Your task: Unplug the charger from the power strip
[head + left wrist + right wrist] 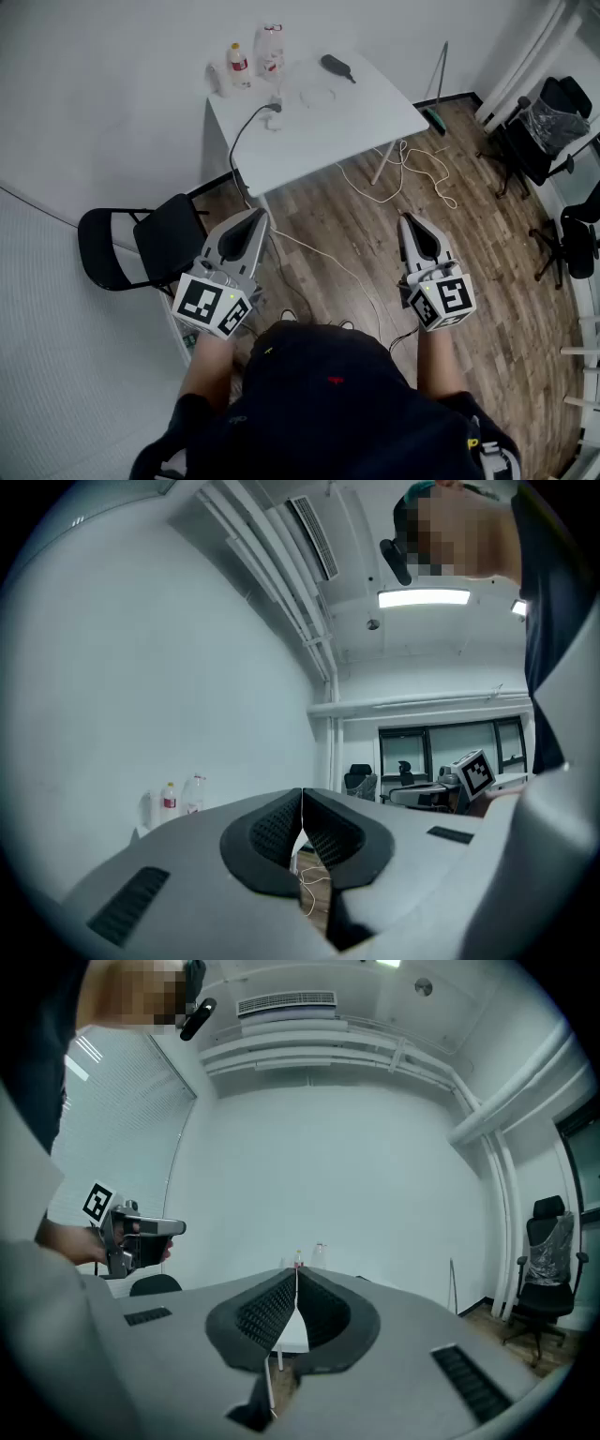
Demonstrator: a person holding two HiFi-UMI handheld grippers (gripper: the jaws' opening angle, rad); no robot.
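Note:
A white table (356,112) stands far ahead. On it lies a small white power strip (274,123) with a dark charger (274,107) plugged in; its black cable (236,141) runs off the table's left edge. My left gripper (260,217) and right gripper (406,220) are held level over the wooden floor, well short of the table. Both are shut with nothing between the jaws. In the left gripper view the left gripper's (302,794) pads meet. The right gripper's (296,1274) pads also touch in its own view, and the table (292,1330) shows beyond them.
Bottles (253,54), a white cord coil (319,95) and a black object (337,67) also sit on the table. A black folding chair (141,244) stands at left. White cables (412,173) trail on the floor; office chairs (553,122) stand at right.

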